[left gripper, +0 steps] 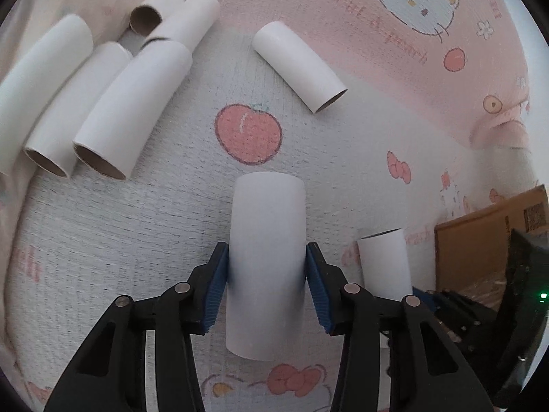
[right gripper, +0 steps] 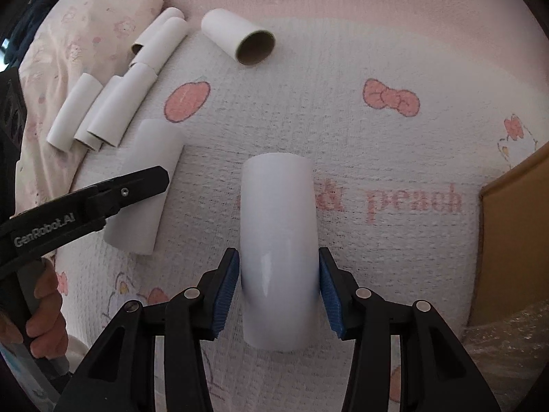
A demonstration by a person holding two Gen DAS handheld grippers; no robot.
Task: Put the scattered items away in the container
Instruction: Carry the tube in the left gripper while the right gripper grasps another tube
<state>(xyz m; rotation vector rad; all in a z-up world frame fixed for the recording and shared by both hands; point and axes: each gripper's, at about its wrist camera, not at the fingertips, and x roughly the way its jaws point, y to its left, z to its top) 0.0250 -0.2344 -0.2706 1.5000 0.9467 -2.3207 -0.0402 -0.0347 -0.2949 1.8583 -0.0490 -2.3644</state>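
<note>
White cardboard tubes lie scattered on a pink and white cartoon-print bedspread. My left gripper (left gripper: 267,274) points down with one white tube (left gripper: 267,240) between its blue pads, which touch both its sides. The right gripper (right gripper: 278,281) holds a second white tube (right gripper: 278,240) the same way, pads against its sides. That second tube (left gripper: 384,261) also shows in the left wrist view, beside the brown cardboard box (left gripper: 480,250). In the right wrist view the left gripper's tube (right gripper: 147,189) sits under one of its black fingers (right gripper: 137,185).
Several more tubes (left gripper: 103,103) lie bunched at the upper left, and one tube (left gripper: 298,65) lies alone farther out. The cardboard box (right gripper: 514,223) stands at the right edge. A hand (right gripper: 44,316) grips the left tool. A rumpled pillow (right gripper: 85,34) lies at the far left.
</note>
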